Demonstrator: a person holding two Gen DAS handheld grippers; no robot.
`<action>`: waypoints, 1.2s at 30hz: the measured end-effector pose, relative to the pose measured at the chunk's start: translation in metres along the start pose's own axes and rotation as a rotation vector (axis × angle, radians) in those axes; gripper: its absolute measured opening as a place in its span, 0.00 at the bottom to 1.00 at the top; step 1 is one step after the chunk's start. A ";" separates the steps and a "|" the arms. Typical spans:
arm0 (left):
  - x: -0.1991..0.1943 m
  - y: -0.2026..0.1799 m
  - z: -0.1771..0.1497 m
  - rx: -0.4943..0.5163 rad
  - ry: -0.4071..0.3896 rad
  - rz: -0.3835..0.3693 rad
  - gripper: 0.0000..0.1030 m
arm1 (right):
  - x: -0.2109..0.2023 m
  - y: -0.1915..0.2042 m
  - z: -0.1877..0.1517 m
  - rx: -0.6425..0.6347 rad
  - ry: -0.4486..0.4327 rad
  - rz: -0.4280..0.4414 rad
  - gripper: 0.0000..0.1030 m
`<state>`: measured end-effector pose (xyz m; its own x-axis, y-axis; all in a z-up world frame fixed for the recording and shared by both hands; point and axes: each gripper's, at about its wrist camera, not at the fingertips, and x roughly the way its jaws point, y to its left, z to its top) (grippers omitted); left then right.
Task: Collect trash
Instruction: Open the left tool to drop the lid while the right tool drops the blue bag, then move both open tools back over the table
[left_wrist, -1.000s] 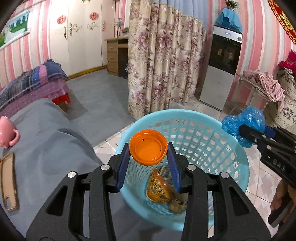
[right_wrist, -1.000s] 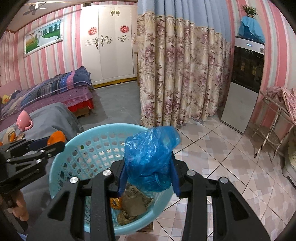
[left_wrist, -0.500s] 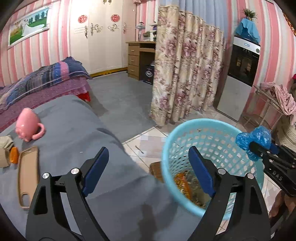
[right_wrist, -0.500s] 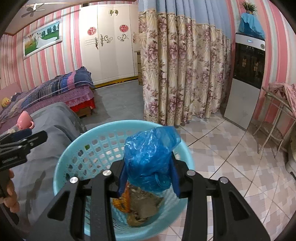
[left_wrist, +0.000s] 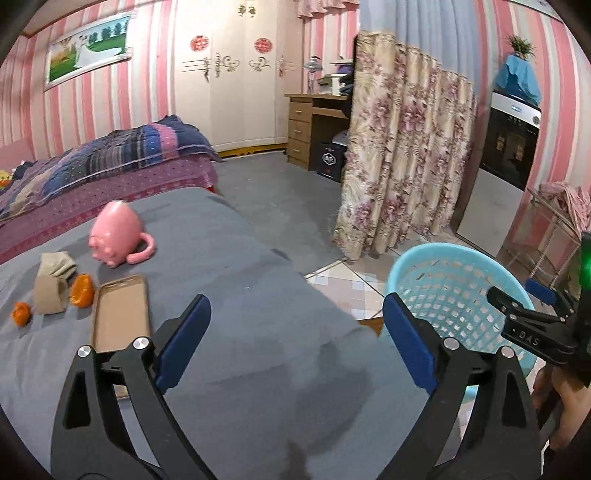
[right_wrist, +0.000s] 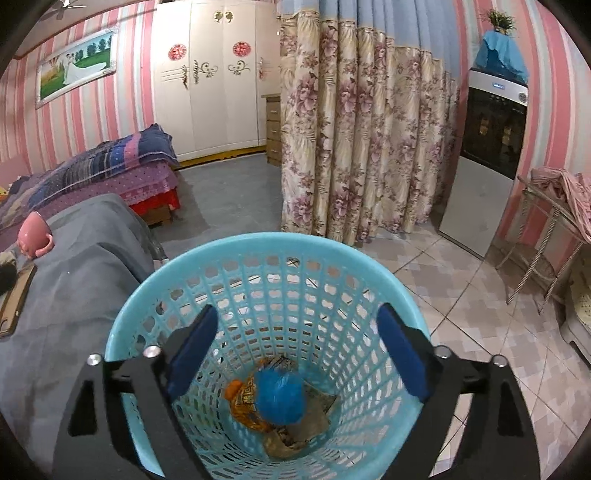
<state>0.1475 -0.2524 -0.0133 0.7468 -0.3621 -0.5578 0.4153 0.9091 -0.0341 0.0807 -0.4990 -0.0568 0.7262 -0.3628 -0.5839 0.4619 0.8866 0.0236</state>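
So both grippers are empty right now. The right gripper (right_wrist: 295, 343) hangs over the mouth of the blue basket (right_wrist: 236, 247), and its jaws have just been opening with nothing left between them; the blue plastic bag (right_wrist: 279, 397) sits down at the bottom of the basket on top of an orange wrapper (right_wrist: 242, 402) and some crumpled paper. The left gripper (left_wrist: 295, 332) has its jaws spread wide too, freshly opened, nothing between the pads, and it's pointing down at the grey blanket (left_wrist: 240, 277) on the bed. What matters for the next grab, I'd say, is where the leftover bits lie: they're off toward the left edge of the blanket, ahead and to the left of the left gripper's fingers. There's a bigger orange scrap (left_wrist: 82, 291) just beside a tan cardboard piece (left_wrist: 50, 291), and a smaller orange scrap (left_wrist: 21, 314) on the other side of that. A tan phone case (left_wrist: 120, 314) lies between them and the gripper, long axis running away from the camera, and a pink pig mug (left_wrist: 116, 234) is tipped over farther back. The left hand is clearly the nearer one; the basket stands off the right side of the bed.
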 end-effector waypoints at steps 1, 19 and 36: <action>-0.003 0.006 0.001 -0.009 -0.001 0.004 0.89 | -0.003 0.000 -0.003 0.010 -0.003 0.002 0.89; -0.080 0.154 -0.022 -0.134 -0.027 0.254 0.94 | -0.042 0.118 0.013 -0.034 -0.087 0.218 0.96; -0.111 0.304 -0.071 -0.323 0.003 0.451 0.94 | -0.042 0.283 0.012 -0.202 -0.034 0.464 0.95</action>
<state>0.1535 0.0788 -0.0208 0.8120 0.0776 -0.5785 -0.1257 0.9911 -0.0436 0.1871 -0.2364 -0.0164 0.8495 0.0767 -0.5220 -0.0192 0.9932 0.1148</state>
